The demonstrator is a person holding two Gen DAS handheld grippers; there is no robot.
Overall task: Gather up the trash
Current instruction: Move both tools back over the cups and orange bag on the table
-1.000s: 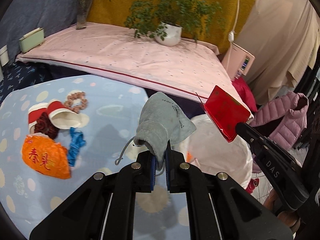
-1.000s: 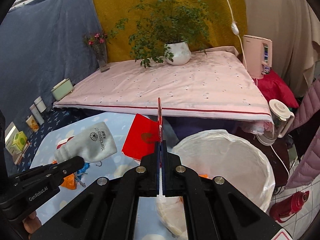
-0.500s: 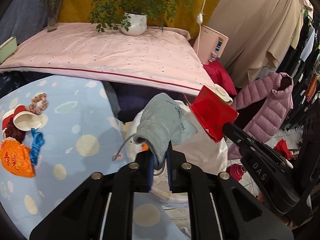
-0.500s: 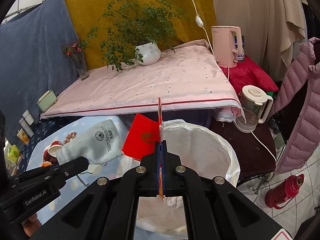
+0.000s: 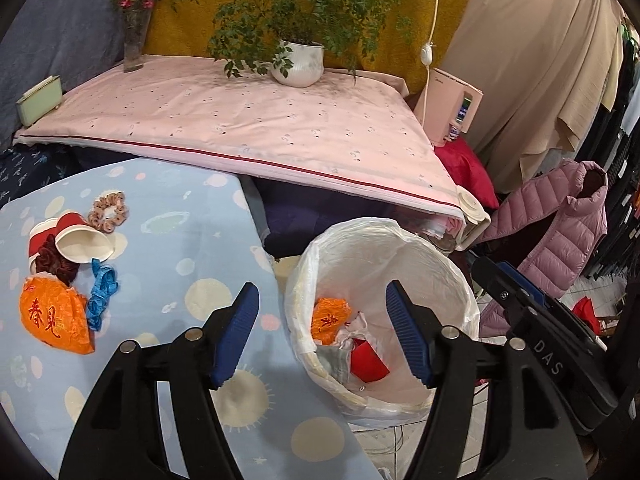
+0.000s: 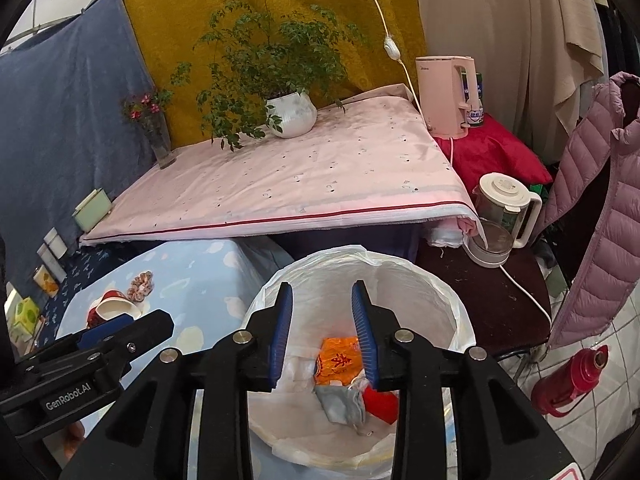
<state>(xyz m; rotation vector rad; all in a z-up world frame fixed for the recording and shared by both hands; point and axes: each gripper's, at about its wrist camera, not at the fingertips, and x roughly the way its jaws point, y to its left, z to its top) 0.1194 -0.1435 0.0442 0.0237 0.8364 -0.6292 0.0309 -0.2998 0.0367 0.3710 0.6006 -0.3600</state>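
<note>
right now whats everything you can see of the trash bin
The trash bin is a round open-topped bin lined with a thin, crinkled, translucent white plastic bag folded over its rim. It stands upright on the floor against the edge of the blue table. At the bottom lie an orange wrapper, a grey pouch and a red envelope. Both open grippers hover above it, touching nothing.

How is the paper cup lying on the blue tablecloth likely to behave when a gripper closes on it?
The paper cup lies on its side, so a nudge would probably roll it in a curve. Its thin wall looks easy to crush, so a firm pinch would likely dent it. It appears empty, so probably very light. It rests against a dark red scrunchie, which may shift with it.
</note>
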